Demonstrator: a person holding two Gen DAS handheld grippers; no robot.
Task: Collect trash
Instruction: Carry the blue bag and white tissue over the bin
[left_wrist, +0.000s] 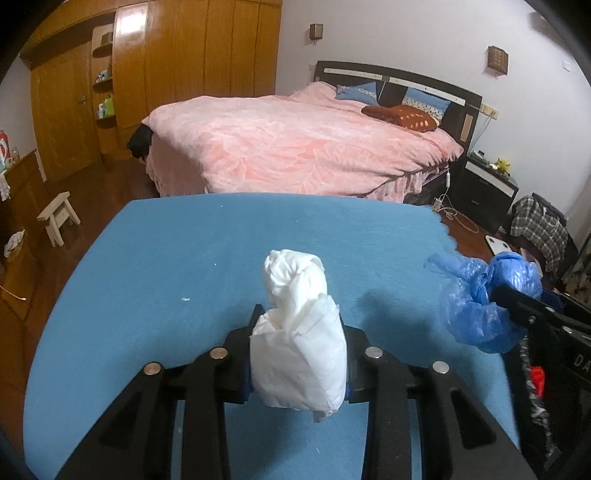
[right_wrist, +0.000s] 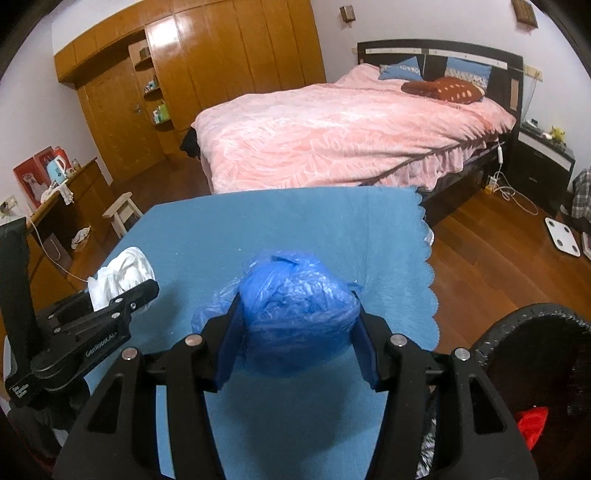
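My left gripper (left_wrist: 299, 347) is shut on a crumpled white tissue wad (left_wrist: 299, 332) and holds it above the blue tablecloth (left_wrist: 184, 258). My right gripper (right_wrist: 299, 325) is shut on a balled-up blue plastic bag (right_wrist: 299, 314) above the same cloth (right_wrist: 295, 221). In the left wrist view the blue bag (left_wrist: 480, 295) shows at the right in the other gripper. In the right wrist view the white tissue (right_wrist: 125, 273) shows at the left in the other gripper.
A black round bin rim (right_wrist: 535, 317) with something red (right_wrist: 532, 421) inside stands at the lower right, off the table's right edge. Behind the table is a bed with a pink cover (right_wrist: 351, 136). A small wooden stool (left_wrist: 57, 218) stands on the floor at left.
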